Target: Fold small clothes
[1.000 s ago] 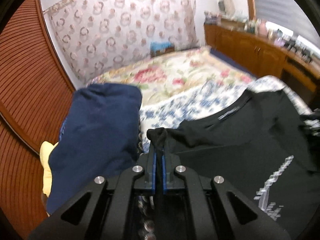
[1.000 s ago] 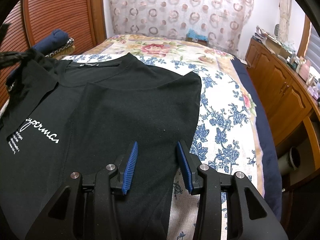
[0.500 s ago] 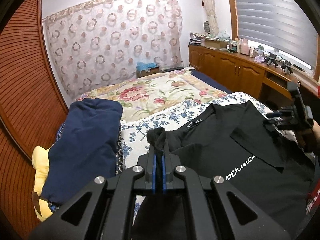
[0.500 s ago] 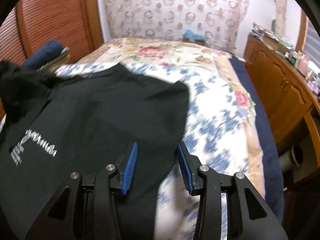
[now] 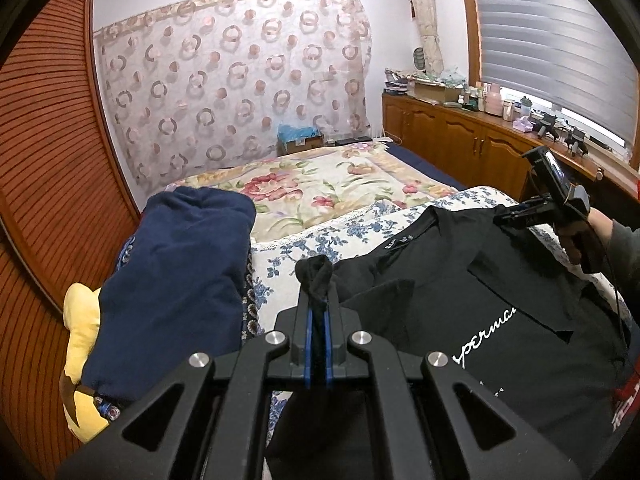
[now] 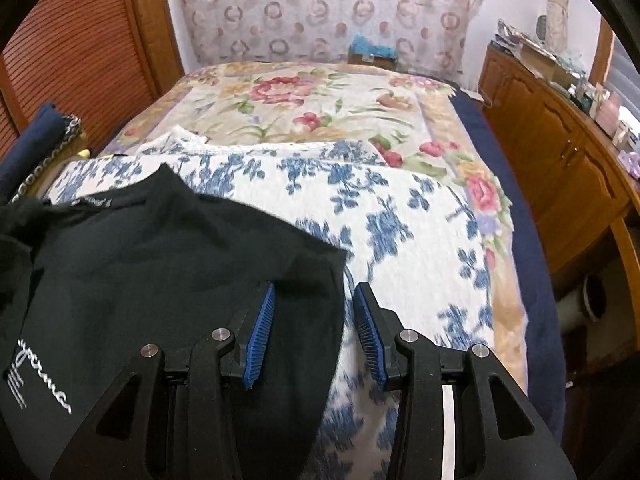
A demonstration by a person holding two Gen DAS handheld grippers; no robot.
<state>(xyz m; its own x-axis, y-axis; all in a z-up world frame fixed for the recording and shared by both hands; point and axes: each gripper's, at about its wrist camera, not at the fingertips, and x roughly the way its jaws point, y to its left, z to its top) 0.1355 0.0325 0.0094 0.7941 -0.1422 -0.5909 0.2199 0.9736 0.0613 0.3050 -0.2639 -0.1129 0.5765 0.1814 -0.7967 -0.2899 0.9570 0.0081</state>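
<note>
Black T-shirt (image 5: pixel 500 304) spread face up on bed (image 6: pixel 420 240), on the blue-flowered cover, white script print showing; collar toward the far end

Left hand-held gripper (image 5: pixel 317 312) clamped tight on a bunched bit of black fabric at the shirt's left shoulder or sleeve, pinch lifted slightly off the cover

Right hand-held gripper (image 6: pixel 316 332) with jaws parted, nothing pressed between them, straddling the shirt's right edge just below the sleeve corner; left pad over cloth, right pad over bare cover. Same gripper visible in left wrist view at far right, gripped by a hand (image 5: pixel 580 240), at the shirt's far shoulder

Progress, judged: early. One side seized, other side not yet taken; no crease or fold across the body visible. Left to do: close right jaws on the edge, fold sides in, fold lengthwise, set aside

Surroundings: folded navy garment (image 5: pixel 172 280) just left of the shirt with a yellow item (image 5: pixel 80 344) under it, probably finished pile. Wooden cabinets (image 6: pixel 560 168) along the right side, cluttered top. Ring-patterned curtain (image 5: pixel 240 92) behind bed

Obstructions: none on the shirt itself; navy pile close on the left may crowd a leftward fold
</note>
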